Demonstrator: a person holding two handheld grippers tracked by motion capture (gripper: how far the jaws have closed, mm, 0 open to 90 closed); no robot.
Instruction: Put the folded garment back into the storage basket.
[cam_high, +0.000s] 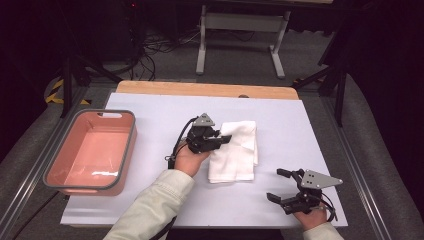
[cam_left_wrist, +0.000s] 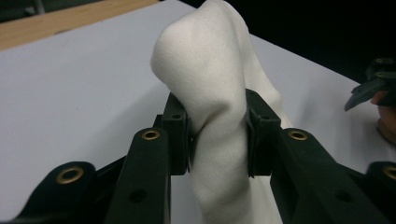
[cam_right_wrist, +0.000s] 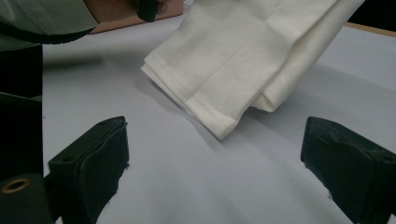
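High view: folded white cloth (cam_high: 234, 150) pinched at its left edge by the left gripper (cam_high: 225, 138).
Right gripper (cam_high: 276, 184) is held spread near the cloth's right corner — probably kept ready.

White folded cloth (cam_high: 235, 152) — mid-table, left edge pinched, lifted.
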